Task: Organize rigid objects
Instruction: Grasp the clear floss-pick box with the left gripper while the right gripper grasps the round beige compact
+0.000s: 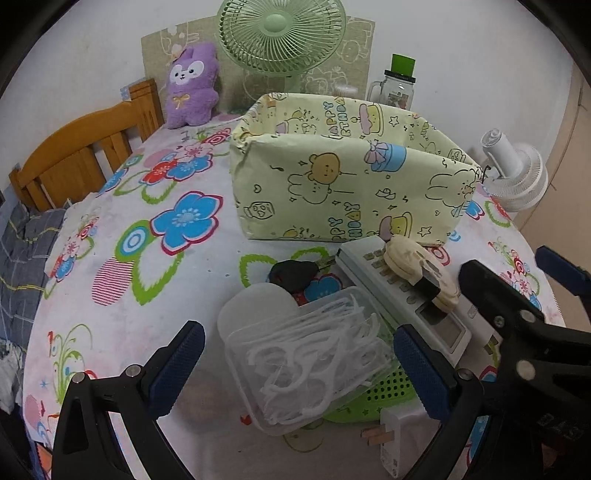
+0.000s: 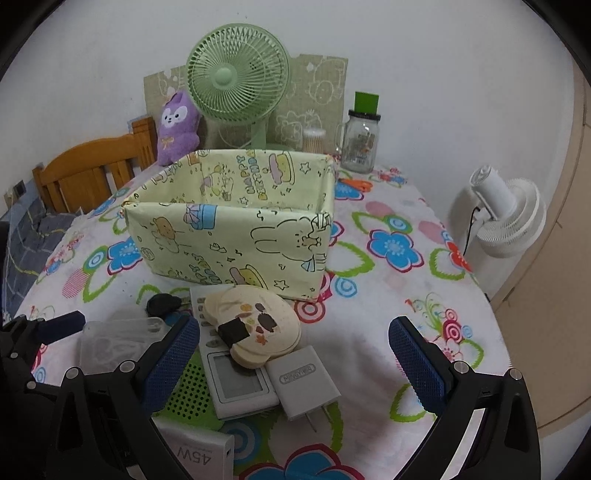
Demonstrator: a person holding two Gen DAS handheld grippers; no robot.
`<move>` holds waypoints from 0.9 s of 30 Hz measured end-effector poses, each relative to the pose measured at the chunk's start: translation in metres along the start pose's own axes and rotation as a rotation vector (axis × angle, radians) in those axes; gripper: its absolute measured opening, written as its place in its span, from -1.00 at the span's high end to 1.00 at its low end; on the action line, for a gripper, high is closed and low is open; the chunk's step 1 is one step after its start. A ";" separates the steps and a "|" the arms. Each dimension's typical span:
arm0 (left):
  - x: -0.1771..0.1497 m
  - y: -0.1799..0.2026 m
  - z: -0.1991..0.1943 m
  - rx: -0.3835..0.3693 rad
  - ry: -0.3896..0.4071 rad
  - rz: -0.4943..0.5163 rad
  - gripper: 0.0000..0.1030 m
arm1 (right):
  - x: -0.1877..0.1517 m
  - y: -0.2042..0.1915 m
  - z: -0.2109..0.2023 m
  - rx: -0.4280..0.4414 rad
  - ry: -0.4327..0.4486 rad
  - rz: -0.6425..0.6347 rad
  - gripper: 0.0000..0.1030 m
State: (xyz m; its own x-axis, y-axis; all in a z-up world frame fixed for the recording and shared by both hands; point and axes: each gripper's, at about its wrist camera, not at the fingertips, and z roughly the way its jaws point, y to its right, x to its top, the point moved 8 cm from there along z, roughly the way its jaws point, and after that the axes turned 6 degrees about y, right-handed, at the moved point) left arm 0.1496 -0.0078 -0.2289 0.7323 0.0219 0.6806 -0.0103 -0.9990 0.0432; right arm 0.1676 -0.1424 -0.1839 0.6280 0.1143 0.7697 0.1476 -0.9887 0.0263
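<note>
An open-topped box wrapped in pale yellow cartoon paper [image 1: 332, 184] [image 2: 221, 240] stands mid-table. In front of it lies a pile: a clear case of white floss picks [image 1: 306, 354] [image 2: 110, 339], a white remote [image 1: 373, 273] [image 2: 240, 387], a cream bear-shaped compact [image 1: 410, 262] [image 2: 255, 325] resting on the remote, a black key [image 1: 291, 275] [image 2: 162, 304], a grey plug charger [image 2: 303, 380], a white 45W charger [image 1: 395, 446] [image 2: 199, 454] and a green perforated tray [image 1: 384, 387] [image 2: 188, 391]. My left gripper [image 1: 295, 350] is open, straddling the floss case. My right gripper [image 2: 295, 354] is open over the compact and grey charger.
At the back stand a green fan [image 1: 280, 33] [image 2: 238, 74], a purple plush [image 1: 190, 86] [image 2: 177, 129] and a glass jar [image 1: 397, 88] [image 2: 360, 144]. A white fan [image 1: 517, 177] [image 2: 506, 218] sits off the right edge. A wooden headboard [image 1: 81, 155] is left.
</note>
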 end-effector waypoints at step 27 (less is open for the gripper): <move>0.004 0.011 0.016 -0.002 0.000 0.067 -0.92 | -0.009 -0.007 0.044 0.029 -0.080 0.017 -1.00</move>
State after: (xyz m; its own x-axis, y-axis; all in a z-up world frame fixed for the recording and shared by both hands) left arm 0.1639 -0.0191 -0.2375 0.7300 -0.0455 0.6819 -0.0611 -0.9981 -0.0011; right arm 0.1946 -0.1317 -0.2194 0.6897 0.1065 0.7162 0.1581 -0.9874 -0.0054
